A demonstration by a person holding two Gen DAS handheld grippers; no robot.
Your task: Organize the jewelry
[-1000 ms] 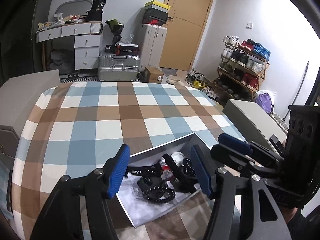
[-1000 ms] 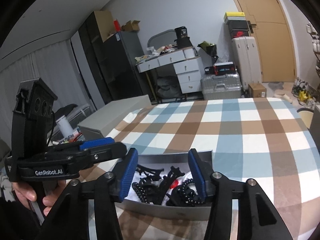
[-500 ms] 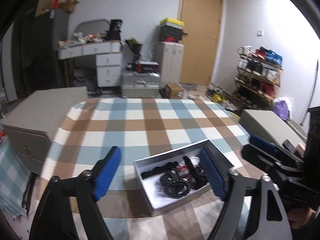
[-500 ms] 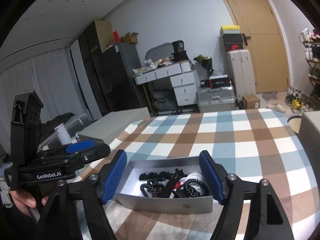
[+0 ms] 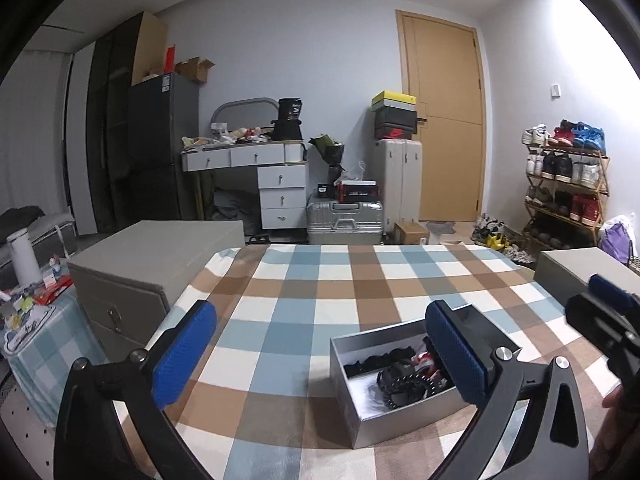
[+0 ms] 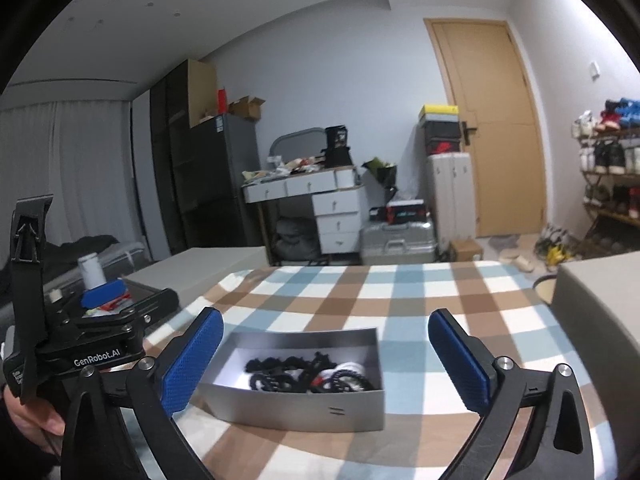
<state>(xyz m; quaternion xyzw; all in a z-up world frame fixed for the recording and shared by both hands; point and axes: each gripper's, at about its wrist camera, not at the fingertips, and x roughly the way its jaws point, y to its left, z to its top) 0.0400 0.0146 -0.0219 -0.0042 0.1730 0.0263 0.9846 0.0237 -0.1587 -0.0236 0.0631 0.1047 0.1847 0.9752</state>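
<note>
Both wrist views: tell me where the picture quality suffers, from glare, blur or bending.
Left wrist view: hard white glare on the wall at upper right, and the tan wooden door bows from fisheye bending. Right wrist view: softer overall, with the wooden shoe rack smeared; the open grey cardboard box of dark jewelry stays fairly legible.

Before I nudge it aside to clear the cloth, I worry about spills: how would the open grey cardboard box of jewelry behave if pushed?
The open grey cardboard box sits low and wide on the checked tablecloth, so it would probably slide, not tip. Its thin walls suggest it is light. The tangled black jewelry lies loose and may shift inside.
</note>
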